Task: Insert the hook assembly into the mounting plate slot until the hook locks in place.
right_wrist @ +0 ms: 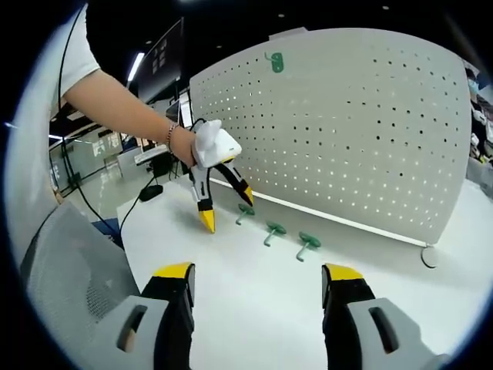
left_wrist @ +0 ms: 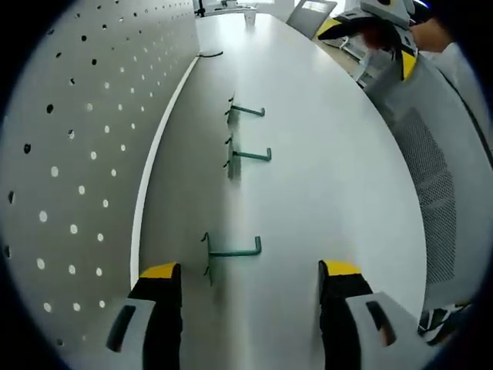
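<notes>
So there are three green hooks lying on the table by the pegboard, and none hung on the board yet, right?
Not quite. Three green hooks do lie on the table by the pegboard, but one green hook already hangs near the board's top edge, as the right gripper view shows.

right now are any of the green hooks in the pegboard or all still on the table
One green hook hangs high on the pegboard; three hooks lie loose on the table.
</notes>
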Available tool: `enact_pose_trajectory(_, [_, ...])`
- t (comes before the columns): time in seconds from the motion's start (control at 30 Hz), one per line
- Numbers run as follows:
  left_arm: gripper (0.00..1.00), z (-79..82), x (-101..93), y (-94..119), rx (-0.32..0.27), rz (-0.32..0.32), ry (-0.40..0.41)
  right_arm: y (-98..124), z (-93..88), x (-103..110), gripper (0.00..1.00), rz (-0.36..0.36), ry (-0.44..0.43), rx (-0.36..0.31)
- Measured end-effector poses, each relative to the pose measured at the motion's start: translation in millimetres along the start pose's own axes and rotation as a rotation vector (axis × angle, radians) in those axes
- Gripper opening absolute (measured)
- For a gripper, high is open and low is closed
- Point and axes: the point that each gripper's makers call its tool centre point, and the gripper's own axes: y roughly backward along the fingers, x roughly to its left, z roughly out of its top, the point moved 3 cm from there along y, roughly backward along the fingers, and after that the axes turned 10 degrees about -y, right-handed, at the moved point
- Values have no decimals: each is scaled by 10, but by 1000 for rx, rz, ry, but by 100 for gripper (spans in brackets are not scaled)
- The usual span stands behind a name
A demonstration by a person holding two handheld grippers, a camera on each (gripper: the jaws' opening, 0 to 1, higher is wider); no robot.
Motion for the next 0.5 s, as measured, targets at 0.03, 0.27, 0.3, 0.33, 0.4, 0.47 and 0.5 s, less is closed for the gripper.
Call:
enact_pose_trajectory(0.03, [75, 1, 0, 2, 2, 0, -1, 0, 0, -4, 64, -1, 0, -1])
enact_pose_trajectory(0.27, [65, -18, 36, 25, -1, 4, 1, -5, 0, -8, 64, 0, -8, -4])
enact_pose_trajectory(0.3, [62, -25, 49, 28, -2, 7, 8, -4, 1, -9, 64, -1, -9, -4])
enact_pose_trajectory(0.33, [60, -27, 54, 31, -4, 9, 11, -3, 4, -9, 64, -1, -11, -6])
enact_pose_trajectory(0.4, [58, -23, 59, 38, -7, 13, 16, 0, 6, -17, 64, -3, -15, -7])
enact_pose_trajectory(0.47, [56, -24, 76, 42, -10, 21, 29, 2, 12, -17, 64, -2, -22, -11])
enact_pose_trajectory(0.5, [55, -28, 87, 41, -13, 24, 36, 1, 13, -16, 64, -1, -23, -12])
